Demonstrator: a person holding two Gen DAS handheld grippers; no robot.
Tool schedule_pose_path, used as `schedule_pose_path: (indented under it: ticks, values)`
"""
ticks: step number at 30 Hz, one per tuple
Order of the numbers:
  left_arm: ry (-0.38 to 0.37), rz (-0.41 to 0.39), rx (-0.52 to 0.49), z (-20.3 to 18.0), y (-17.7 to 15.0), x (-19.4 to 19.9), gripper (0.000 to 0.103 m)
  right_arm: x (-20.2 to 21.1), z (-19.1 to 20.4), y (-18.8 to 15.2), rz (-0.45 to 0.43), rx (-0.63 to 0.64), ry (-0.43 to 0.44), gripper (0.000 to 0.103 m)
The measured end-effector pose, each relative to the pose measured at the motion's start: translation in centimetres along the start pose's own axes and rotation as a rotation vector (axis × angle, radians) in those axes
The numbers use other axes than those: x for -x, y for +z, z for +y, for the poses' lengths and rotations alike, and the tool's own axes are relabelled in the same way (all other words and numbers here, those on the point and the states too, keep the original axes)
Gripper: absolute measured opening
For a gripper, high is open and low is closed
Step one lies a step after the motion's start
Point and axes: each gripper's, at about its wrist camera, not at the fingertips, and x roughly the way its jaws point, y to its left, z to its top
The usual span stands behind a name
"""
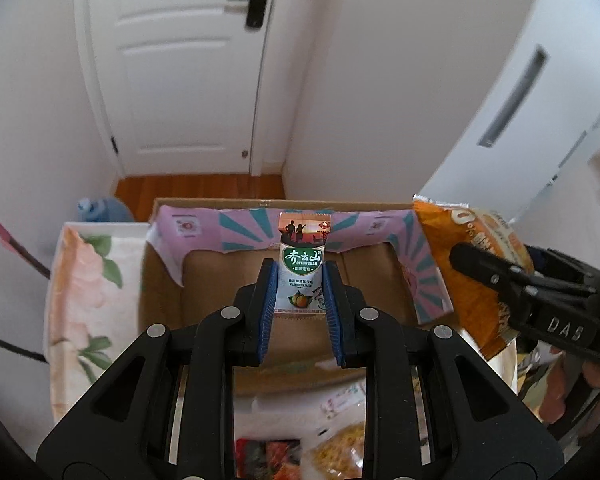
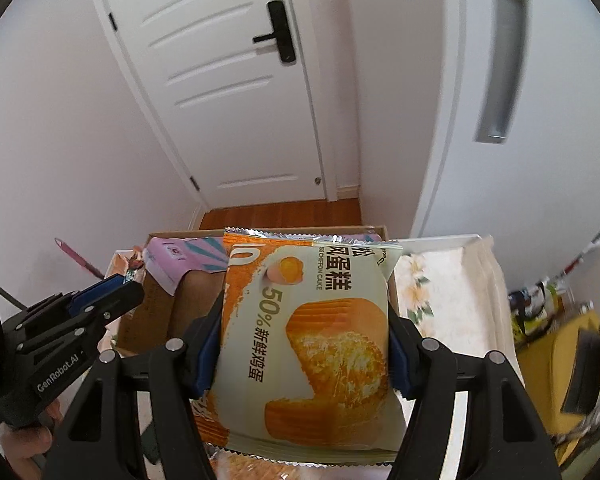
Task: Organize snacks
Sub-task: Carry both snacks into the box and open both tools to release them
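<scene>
Two grippers, each with a snack clamped. Left gripper (image 1: 300,292): blue-padded black jaws pressed together on a small white-and-green sachet with a sunset picture at its top (image 1: 303,264); the sachet stands upright between the pads, held over the open brown cardboard box with pink-and-teal patterned flaps (image 1: 204,280). Right gripper (image 2: 302,344): jaws set about half spread, pinching both side edges of a large orange-and-pale-green chiffon cake packet with a printed cake slice (image 2: 312,332); packet face up, its serrated top seal toward the box. In the left wrist view the same packet shows at the right, over the box's right flap.

Below the left gripper: more wrapped snacks (image 1: 332,448) lie blurred on the surface nearest the camera, type not legible.

Box sits on a floral-print cloth (image 1: 88,288). Inside of the box, where visible, shows bare cardboard.

Beyond: strip of orange-brown wooden floor (image 1: 200,188), white panelled door with a black lever handle (image 1: 188,60), white walls.
</scene>
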Motion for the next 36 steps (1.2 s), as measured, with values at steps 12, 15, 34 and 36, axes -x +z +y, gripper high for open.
schedule_pose_path:
  ticks: [12,15,34,36]
  values:
    - [0.069,0.219,0.02,3.6,1.6,-9.9,0.02,-9.2,0.0,0.5,0.148,0.01,0.063,0.062]
    - [0.073,0.26,0.014,4.1,1.5,-11.7,0.02,-10.9,0.1,0.1,0.174,0.0,0.063,0.062]
    - [0.117,0.164,-0.083,3.9,2.2,-7.2,0.103,-11.5,-0.8,-0.6,0.205,-0.033,0.046,0.062]
    - [0.115,0.154,-0.082,4.3,2.2,-6.5,0.103,-11.7,-0.6,-0.4,0.204,-0.031,0.053,0.063]
